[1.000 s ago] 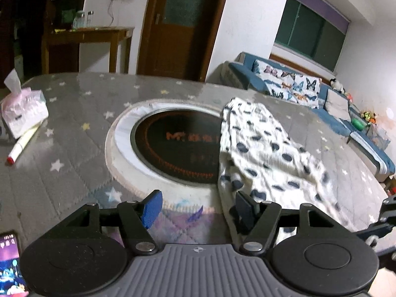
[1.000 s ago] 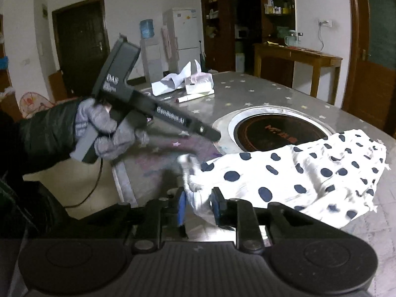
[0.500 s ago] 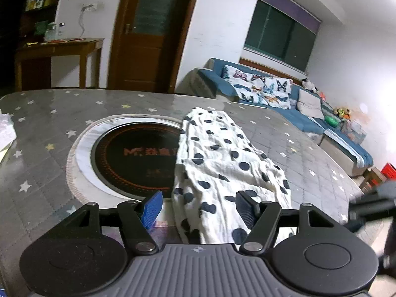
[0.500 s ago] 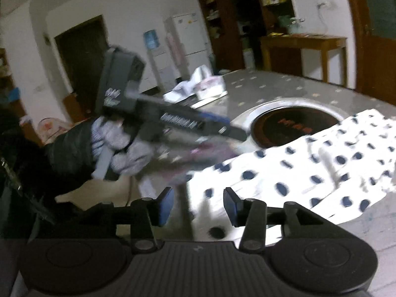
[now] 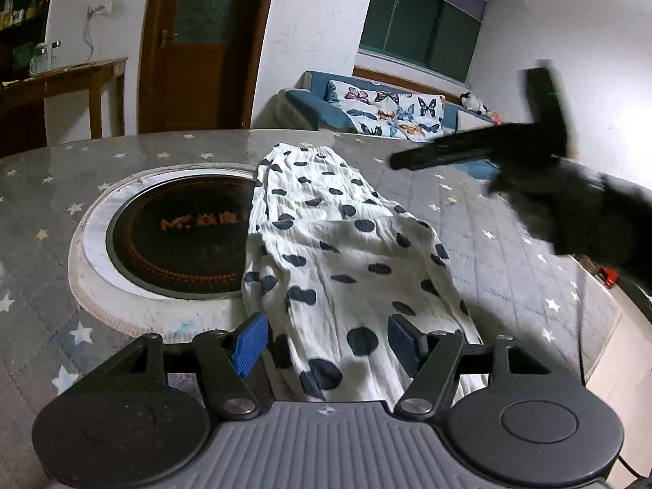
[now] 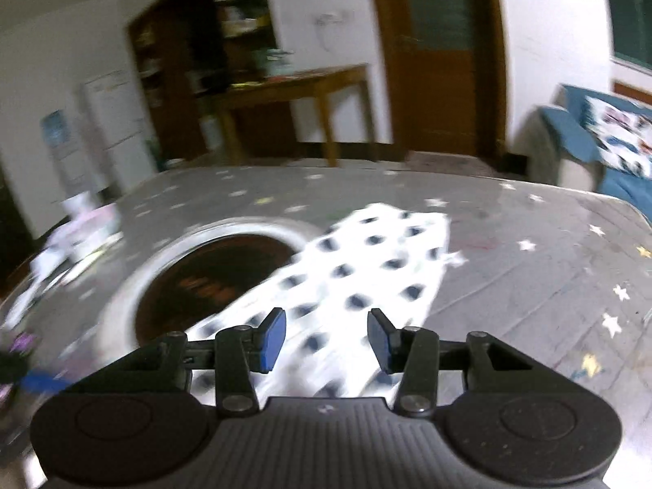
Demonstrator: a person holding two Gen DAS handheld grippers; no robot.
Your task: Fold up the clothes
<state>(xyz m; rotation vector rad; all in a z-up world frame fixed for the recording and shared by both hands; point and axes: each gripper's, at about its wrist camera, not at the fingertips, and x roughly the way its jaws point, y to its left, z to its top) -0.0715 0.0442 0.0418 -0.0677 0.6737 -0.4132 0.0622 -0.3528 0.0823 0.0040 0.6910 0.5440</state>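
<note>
Since the earlier frame, the right hand-held gripper [image 6: 326, 340] has released the garment [image 5: 346, 269] and lifted clear; its jaws stand apart. The left hand-held gripper [image 5: 326, 344], also released, straddles the near hem. One spotted garment lies lengthwise on the surface [image 5: 509, 244], overlapping one round inset burner [image 5: 175, 236]. Bare surface lies right.

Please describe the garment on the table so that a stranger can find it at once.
On the grey star-patterned table, look beside the round dark cooktop. The garment is the long white cloth with dark polka dots, overlapping the cooktop's edge.
</note>
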